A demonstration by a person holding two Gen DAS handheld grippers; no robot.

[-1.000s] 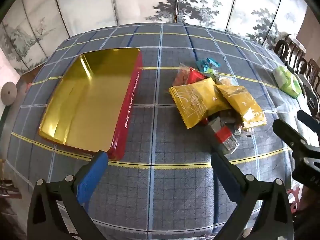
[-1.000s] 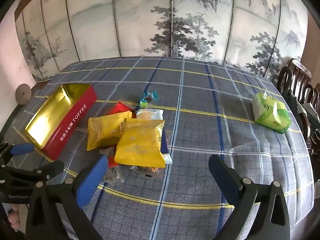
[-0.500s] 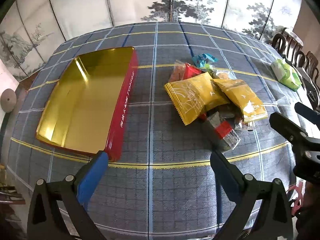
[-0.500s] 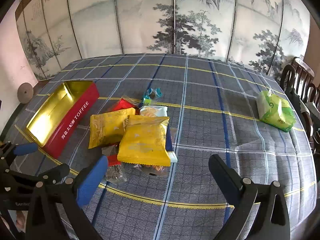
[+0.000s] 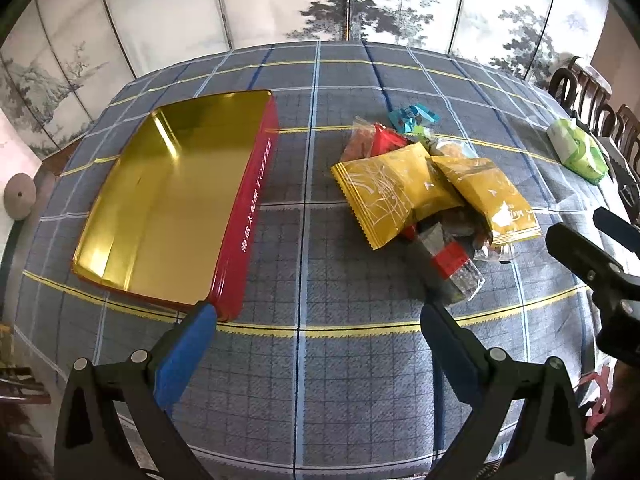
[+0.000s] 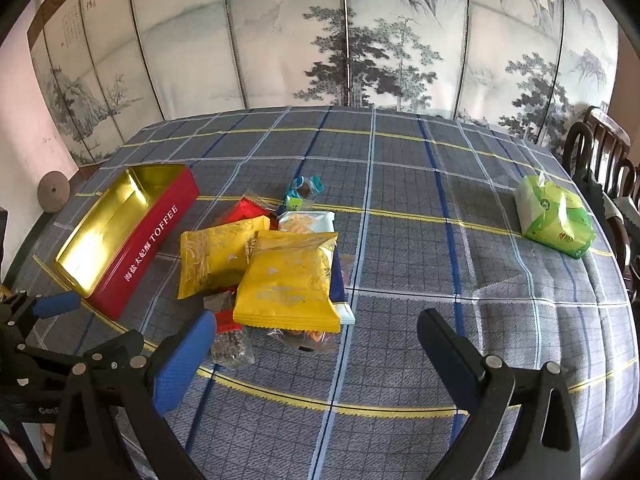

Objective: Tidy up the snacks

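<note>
**Both tools spread wide above the snack pile**

Left wrist view: your left tool (image 5: 318, 314) gapes empty over the table (image 5: 304, 360). The toffee tin (image 5: 168, 200) lies left, the snack pile (image 5: 432, 196) right.

Right wrist view: your right tool (image 6: 316, 322) is wide apart and empty, with the yellow packet (image 6: 290, 280) just ahead.

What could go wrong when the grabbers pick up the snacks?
The snacks lie in an overlapping heap, so lifting the top yellow packet might drag or scatter the small ones under it. The clear wrapper at the heap's edge looks slippery and may slide out of a pinch. Both the left gripper and right gripper hang open and near each other, so they could bump.
</note>
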